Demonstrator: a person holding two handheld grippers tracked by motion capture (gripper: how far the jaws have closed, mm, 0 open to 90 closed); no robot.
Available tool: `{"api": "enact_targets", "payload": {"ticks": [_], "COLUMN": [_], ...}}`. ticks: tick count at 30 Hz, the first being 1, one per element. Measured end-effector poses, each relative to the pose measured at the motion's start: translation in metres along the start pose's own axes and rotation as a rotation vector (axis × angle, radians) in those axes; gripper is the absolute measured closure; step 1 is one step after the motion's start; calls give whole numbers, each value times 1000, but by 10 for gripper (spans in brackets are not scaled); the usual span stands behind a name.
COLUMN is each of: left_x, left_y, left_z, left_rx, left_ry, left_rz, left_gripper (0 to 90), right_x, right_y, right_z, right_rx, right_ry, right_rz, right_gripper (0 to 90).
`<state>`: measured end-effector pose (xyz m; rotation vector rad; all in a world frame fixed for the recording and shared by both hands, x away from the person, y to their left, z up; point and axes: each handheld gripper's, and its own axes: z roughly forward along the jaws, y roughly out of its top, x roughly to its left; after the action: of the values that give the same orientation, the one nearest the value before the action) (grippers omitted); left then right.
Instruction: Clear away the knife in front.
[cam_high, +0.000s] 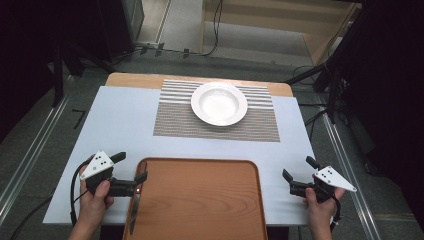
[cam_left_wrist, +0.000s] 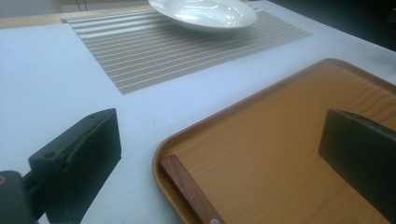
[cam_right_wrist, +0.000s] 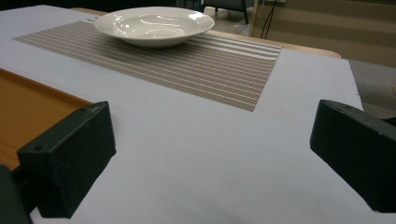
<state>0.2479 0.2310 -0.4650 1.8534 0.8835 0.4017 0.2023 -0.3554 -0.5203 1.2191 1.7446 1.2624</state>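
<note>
A white deep plate (cam_high: 219, 103) (cam_left_wrist: 205, 11) (cam_right_wrist: 154, 23) rests on a striped grey placemat (cam_high: 175, 120) (cam_left_wrist: 177, 51) (cam_right_wrist: 210, 65) at the far middle of the table. A wooden tray (cam_high: 200, 200) (cam_left_wrist: 280, 140) (cam_right_wrist: 28, 107) lies at the near edge. A knife (cam_high: 135, 205) with a wooden handle (cam_left_wrist: 189, 189) lies along the tray's left rim. My left gripper (cam_high: 131, 167) (cam_left_wrist: 223, 135) is open, with its jaws astride the tray's far left corner, above the knife. My right gripper (cam_high: 299, 168) (cam_right_wrist: 215, 128) is open over bare table, right of the tray.
A pale sheet (cam_high: 120, 130) covers the table, with a wooden edge (cam_high: 135, 79) showing at the far side. Dark stands and cables (cam_high: 325, 75) flank the table on the floor. Bare sheet lies left and right of the placemat.
</note>
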Motion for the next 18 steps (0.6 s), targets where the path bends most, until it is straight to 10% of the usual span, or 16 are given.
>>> {"api": "enact_targets", "payload": {"ticks": [18], "left_x": [28], "left_y": [-5], "left_z": [-21], "left_rx": [-34], "left_ry": [79], "left_rz": [-17], "left_gripper": [0], "right_x": [0], "right_y": [0], "right_z": [0], "right_rx": [0], "right_ry": [0], "right_rz": [1], "right_gripper": [0]}}
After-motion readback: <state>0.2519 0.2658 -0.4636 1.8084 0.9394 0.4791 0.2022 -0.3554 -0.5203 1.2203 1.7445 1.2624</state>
